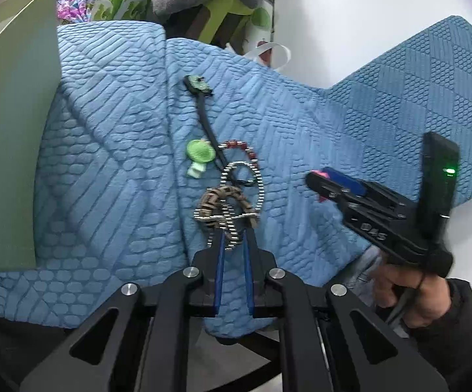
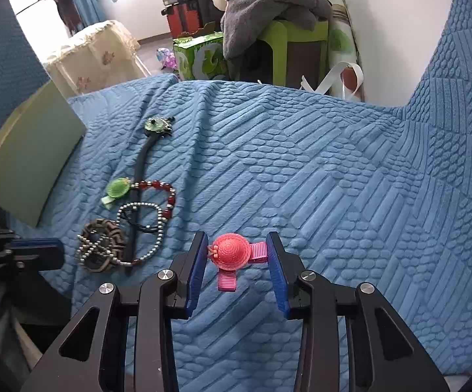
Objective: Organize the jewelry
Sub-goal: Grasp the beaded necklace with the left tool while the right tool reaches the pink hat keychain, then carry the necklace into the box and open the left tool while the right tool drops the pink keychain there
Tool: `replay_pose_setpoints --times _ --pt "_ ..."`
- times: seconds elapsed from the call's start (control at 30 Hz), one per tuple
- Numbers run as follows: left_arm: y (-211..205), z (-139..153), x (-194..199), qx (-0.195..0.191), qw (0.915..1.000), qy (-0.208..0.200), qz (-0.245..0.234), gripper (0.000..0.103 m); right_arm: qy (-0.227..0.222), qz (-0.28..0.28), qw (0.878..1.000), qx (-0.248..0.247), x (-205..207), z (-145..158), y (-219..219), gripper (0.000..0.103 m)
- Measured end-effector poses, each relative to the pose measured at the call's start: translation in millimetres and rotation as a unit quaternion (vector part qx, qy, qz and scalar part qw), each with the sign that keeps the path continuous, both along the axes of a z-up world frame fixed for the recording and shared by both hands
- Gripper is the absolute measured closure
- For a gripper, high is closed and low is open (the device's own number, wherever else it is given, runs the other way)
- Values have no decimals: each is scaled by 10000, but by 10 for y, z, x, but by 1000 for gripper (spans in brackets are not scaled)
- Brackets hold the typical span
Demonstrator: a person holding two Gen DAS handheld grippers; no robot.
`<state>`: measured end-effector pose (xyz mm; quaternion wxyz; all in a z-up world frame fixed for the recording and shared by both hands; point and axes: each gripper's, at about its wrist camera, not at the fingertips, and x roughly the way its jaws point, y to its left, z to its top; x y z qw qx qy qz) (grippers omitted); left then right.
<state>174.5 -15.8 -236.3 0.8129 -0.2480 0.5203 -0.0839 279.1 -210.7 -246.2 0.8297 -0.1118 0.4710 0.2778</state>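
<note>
Stock on the blue quilted blanket: one pink hat-shaped hair clip, lying apart from the rest; one green hat-shaped clip; one red bead bracelet; one silver bead chain; one brown patterned band; one black cord with a green pendant at its far end. The last five lie tangled in a loose heap near a pale green board. Your right gripper has its jaws spread wide on either side of the pink clip, not yet touching it, so far as the right wrist view shows. Your left gripper has its jaws drawn close, reaching into the near edge of the heap where chain and brown band overlap; whether they actually pinch a strand, you cannot tell from these views. Step in hand, by judgement: sorting has barely begun, with the pink clip being picked and the heap being teased apart. The next move calls for closing the right jaws squarely on the clip's hat, and lifting the left slowly, since the chain looks likely to drag its neighbours along.
</note>
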Motion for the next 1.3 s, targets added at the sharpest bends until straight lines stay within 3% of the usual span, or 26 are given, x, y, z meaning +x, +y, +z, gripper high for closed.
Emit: replay_pose_setpoints --times 0.1,0.17,0.23,0.47,0.63,0.83,0.9,1.03,1.3 --pt "-19 -52 19 338 9994 26 -95 90 79 -93 9999 -5 -30 -19 -11 69" --pt "-23 -80 34 603 9981 61 -66 73 137 -165 9998 24 -22 -36 -13 69" --pt "-1 -100 37 615 9981 27 -40 64 156 -179 9997 9 -8 -54 13 69" --pt "-48 -70 -21 354 9992 -74 -172 64 207 -102 9997 -108 6 -120 93 69" --pt "-178 -119 -10 469 9982 35 -383 74 265 -139 9995 -79 -8 -154 76 69" --pt "-233 -168 34 805 9958 8 -427 78 266 -75 9996 -18 -6 -145 117 69" --pt "-242 -179 55 822 9955 -16 -464 95 263 -37 9996 -28 -7 -151 149 69" --pt "-298 -144 92 793 9953 -161 -530 100 252 -45 9997 -12 -19 -146 141 69" --pt "-182 152 122 522 9973 -395 -328 101 143 -273 9992 269 -19 85 41 69"
